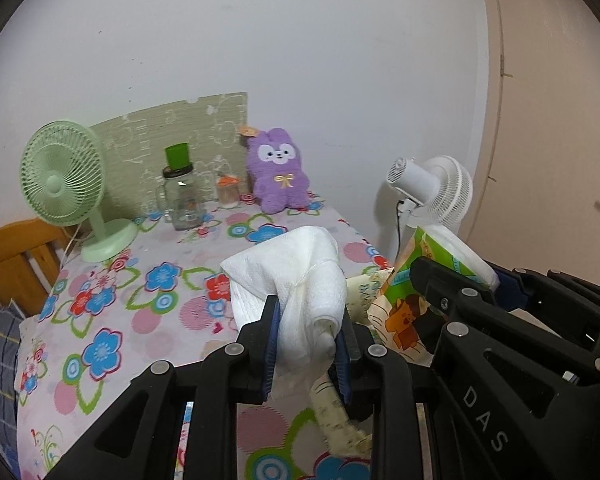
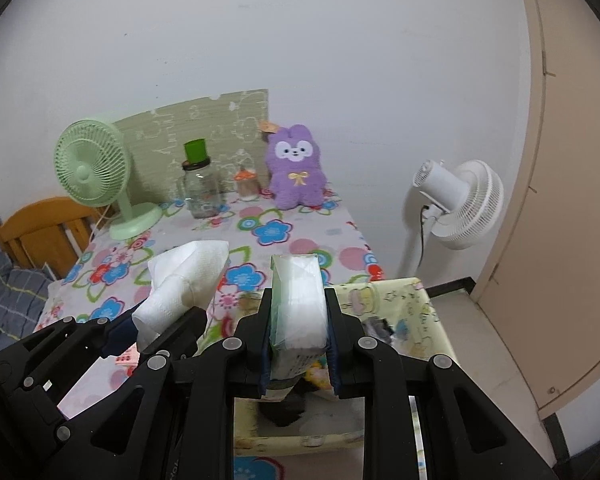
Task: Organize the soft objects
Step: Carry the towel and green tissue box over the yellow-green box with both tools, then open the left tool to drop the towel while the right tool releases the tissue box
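Note:
My left gripper (image 1: 308, 340) is shut on a white paper towel (image 1: 300, 276), held above the flowered tablecloth (image 1: 140, 280); the towel also shows in the right wrist view (image 2: 180, 284). My right gripper (image 2: 298, 336) is shut on a green-and-white tissue pack (image 2: 298, 304), held over a pale yellow cartoon-print fabric bin (image 2: 412, 308). The pack also shows at the right of the left wrist view (image 1: 440, 256). A purple plush bunny (image 1: 278, 172) sits upright at the table's back, also in the right wrist view (image 2: 296, 168).
A green desk fan (image 1: 66, 184), a glass jar with a green cup on top (image 1: 182, 196) and a small orange-lidded jar (image 1: 228, 190) stand at the back. A white floor fan (image 2: 456, 204) stands right of the table. A wooden bed frame (image 1: 12, 256) is at left.

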`<act>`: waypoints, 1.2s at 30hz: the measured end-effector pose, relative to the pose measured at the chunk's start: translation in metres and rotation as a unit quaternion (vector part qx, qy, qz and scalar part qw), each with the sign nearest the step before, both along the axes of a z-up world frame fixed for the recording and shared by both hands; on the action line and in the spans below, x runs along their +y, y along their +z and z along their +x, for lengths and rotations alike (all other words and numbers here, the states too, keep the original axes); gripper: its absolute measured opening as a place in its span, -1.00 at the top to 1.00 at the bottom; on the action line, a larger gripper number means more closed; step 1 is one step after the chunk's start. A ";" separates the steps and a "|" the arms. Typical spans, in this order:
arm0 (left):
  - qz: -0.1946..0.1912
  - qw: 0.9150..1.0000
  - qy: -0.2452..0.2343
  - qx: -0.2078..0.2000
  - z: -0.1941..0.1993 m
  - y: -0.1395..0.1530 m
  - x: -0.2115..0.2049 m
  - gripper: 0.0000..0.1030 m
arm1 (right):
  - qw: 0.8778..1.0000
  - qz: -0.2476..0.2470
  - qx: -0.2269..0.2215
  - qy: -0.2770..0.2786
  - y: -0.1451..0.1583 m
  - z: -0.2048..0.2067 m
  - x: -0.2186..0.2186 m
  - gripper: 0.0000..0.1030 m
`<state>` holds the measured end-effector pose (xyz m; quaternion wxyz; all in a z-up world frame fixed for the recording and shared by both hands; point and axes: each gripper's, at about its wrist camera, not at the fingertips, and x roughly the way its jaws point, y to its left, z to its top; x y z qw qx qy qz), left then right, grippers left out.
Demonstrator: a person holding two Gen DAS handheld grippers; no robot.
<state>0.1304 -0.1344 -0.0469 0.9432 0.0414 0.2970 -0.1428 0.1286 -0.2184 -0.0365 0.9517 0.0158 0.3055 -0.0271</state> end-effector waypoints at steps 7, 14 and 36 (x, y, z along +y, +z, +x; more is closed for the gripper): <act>0.001 1.000 -0.025 0.005 0.008 -0.004 -0.023 0.53 | 1.000 0.005 0.002 -0.020 -0.006 0.002 -0.025 0.52; 0.000 0.998 -0.056 0.018 0.016 -0.011 -0.045 0.51 | 0.999 0.009 0.009 -0.041 -0.013 0.004 -0.046 0.52; 0.040 0.995 -0.074 0.049 0.030 -0.035 -0.060 -0.41 | 0.997 0.030 0.050 -0.049 -0.047 0.029 -0.061 0.52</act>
